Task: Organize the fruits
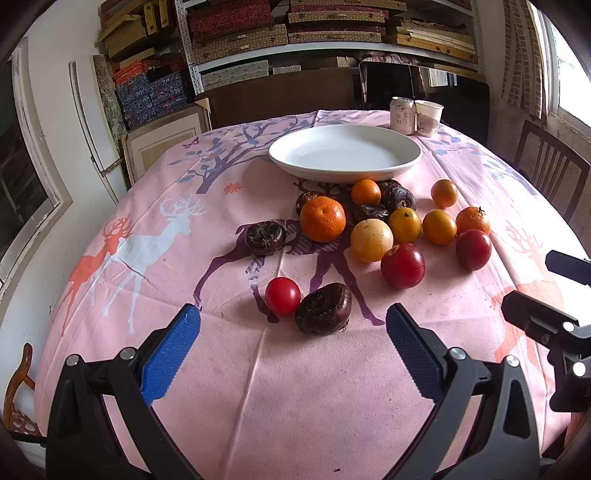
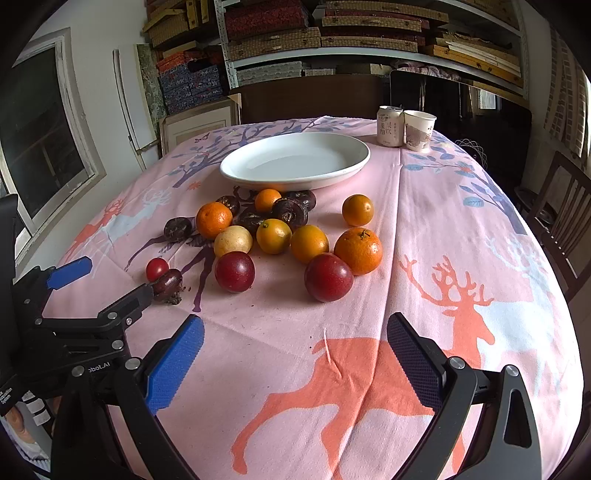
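An empty white plate (image 1: 345, 153) sits at the far middle of the pink tablecloth; it also shows in the right wrist view (image 2: 295, 160). Before it lie several oranges (image 1: 322, 218), dark water chestnuts (image 1: 265, 238), red plums (image 1: 402, 266), a yellow fruit (image 1: 371, 240) and a small red tomato (image 1: 282, 295). My left gripper (image 1: 293, 332) is open, just short of a water chestnut (image 1: 324, 308) and the tomato. My right gripper (image 2: 295, 350) is open and empty over the cloth, nearest a red plum (image 2: 328, 277). The left gripper (image 2: 110, 284) shows at the right view's left edge.
A drink can (image 1: 402, 115) and a paper cup (image 1: 428, 118) stand behind the plate at the far right. A wooden chair (image 1: 550, 166) stands at the table's right side. Shelves of boxes (image 1: 280, 33) fill the back wall.
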